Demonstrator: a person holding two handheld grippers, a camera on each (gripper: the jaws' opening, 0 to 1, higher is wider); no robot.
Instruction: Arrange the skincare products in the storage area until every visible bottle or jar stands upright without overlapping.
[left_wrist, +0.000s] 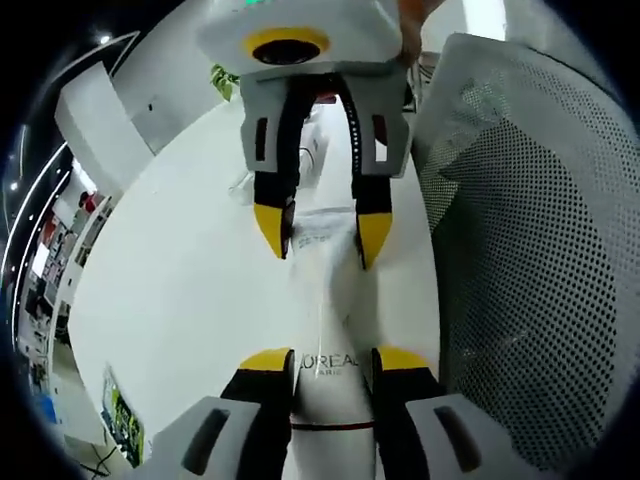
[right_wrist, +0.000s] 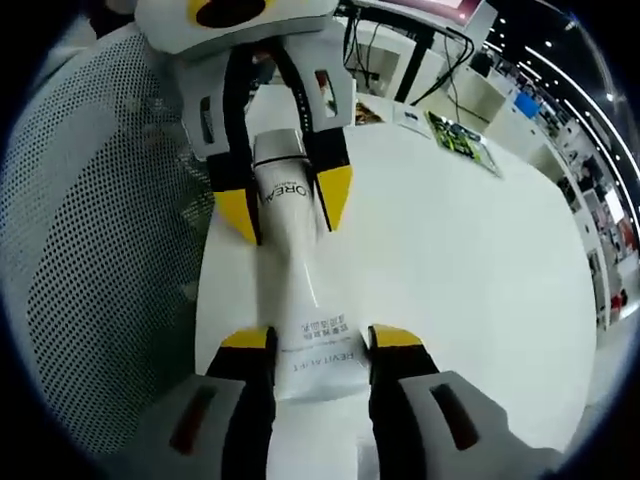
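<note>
My left tongs (left_wrist: 330, 365) sit closed on the cap end of one white L'Oreal tube (left_wrist: 328, 300), yellow tips pressing both sides near the logo. My right tongs (right_wrist: 318, 345) clamp the flat crimped end of the same tube (right_wrist: 290, 270), by the small printed text. The tube spans between the two tongs, lying lengthwise over the white tabletop (left_wrist: 180, 290); I cannot tell if it touches the surface. In the left gripper view the right tongs (left_wrist: 325, 235) come in from the top, jaws around the far end; in the right gripper view the left tongs (right_wrist: 285, 215) do the same on the cap end.

Just beside the tube runs a white perforated mesh basket (left_wrist: 540, 260), its wall close along one side (right_wrist: 100, 250). Counts: one tube, one basket, two tongs. Farther out on the tabletop a green printed leaflet (right_wrist: 460, 140) and a second card (right_wrist: 412, 120) lie well apart from the tube. Dark cables (right_wrist: 365, 45) hang at the far edge.
</note>
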